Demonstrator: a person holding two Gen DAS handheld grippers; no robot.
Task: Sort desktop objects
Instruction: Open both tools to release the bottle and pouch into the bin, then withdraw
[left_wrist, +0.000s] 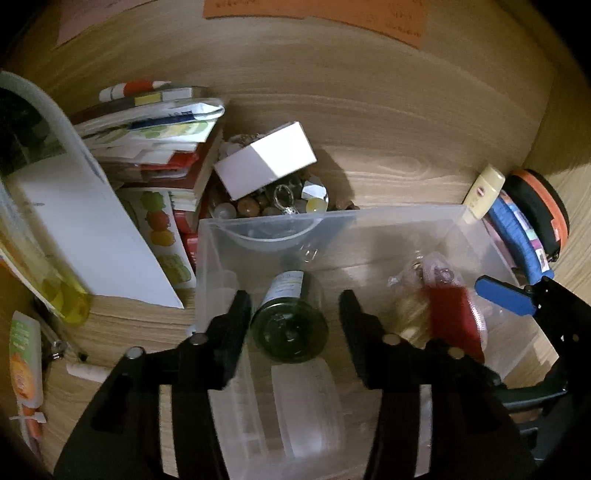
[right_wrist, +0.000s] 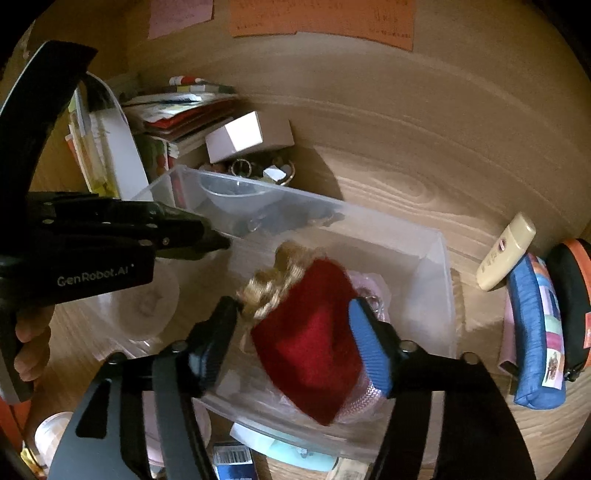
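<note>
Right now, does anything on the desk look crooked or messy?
Yes. The white box sits tilted on a bowl of beads behind the clear bin, instead of lying flat. In the bin, the green bottle lies on its side.

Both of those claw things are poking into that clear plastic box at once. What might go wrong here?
Some guesses:
1. The dark glass bottle lies on its side in the clear bin between the left gripper's open fingers; it may roll.
2. The red plush item sits between the right gripper's open fingers and could snag a pad.
3. Both grippers crowd one bin and may bump.
</note>
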